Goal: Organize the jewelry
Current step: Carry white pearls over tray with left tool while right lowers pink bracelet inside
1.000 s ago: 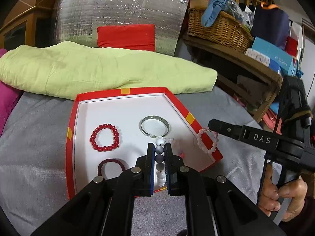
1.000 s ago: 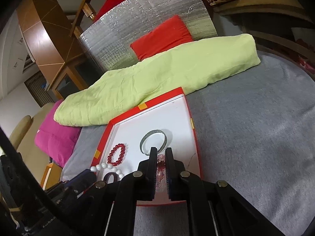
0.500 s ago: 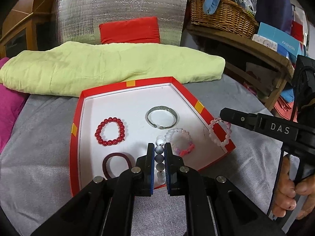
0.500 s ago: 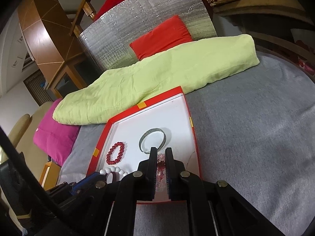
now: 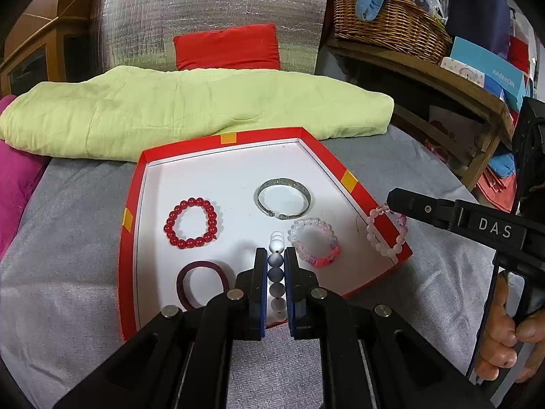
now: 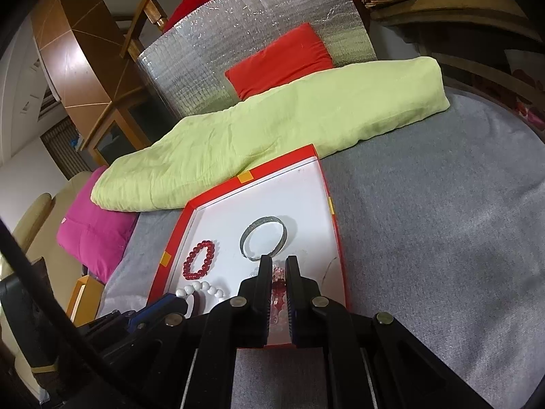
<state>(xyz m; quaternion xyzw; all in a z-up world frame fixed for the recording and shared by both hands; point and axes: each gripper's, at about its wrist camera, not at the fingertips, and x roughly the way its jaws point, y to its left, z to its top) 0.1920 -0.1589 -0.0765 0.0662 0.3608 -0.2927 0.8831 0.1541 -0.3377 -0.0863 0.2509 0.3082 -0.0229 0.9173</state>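
— Since a second ago, what has shifted?

— Your left gripper point(image 5: 276, 266) has drawn back from the red tray point(image 5: 131, 238), so the whole rim now shows in the left wrist view and a pink-and-clear beaded bracelet point(image 5: 315, 242), earlier hidden behind the fingers, lies exposed on the white floor. Your right gripper point(image 5: 391, 201) has kept its place at the tray's right edge.

— And the setting?

— You work over a grey cloth surface point(image 6: 425, 238). A pale green folded blanket point(image 5: 190, 109) lies along the tray's far side, a red cushion point(image 5: 226, 46) against a silver quilted panel point(image 5: 204, 10) behind it, a magenta cushion point(image 6: 92, 218) to the left, and a wicker basket point(image 5: 388, 30) on a wooden shelf to the right.

— What do you hold, and how does it lie?

— Your left gripper is clamped on a white-and-grey bead bracelet point(image 5: 276, 266), seen edge-on: its long axis runs straight out along the fingers, toward the tray's far side, over the near part of the tray. Your right gripper pinches a pale pink bead bracelet point(image 5: 385, 235), which hangs as a loop across the tray's right rim.

— The rest?

— A red bead bracelet point(image 5: 192, 223), a silver bangle point(image 5: 282, 197) with its gap facing you, and a dark maroon band point(image 5: 201, 283) lie apart on the tray floor.
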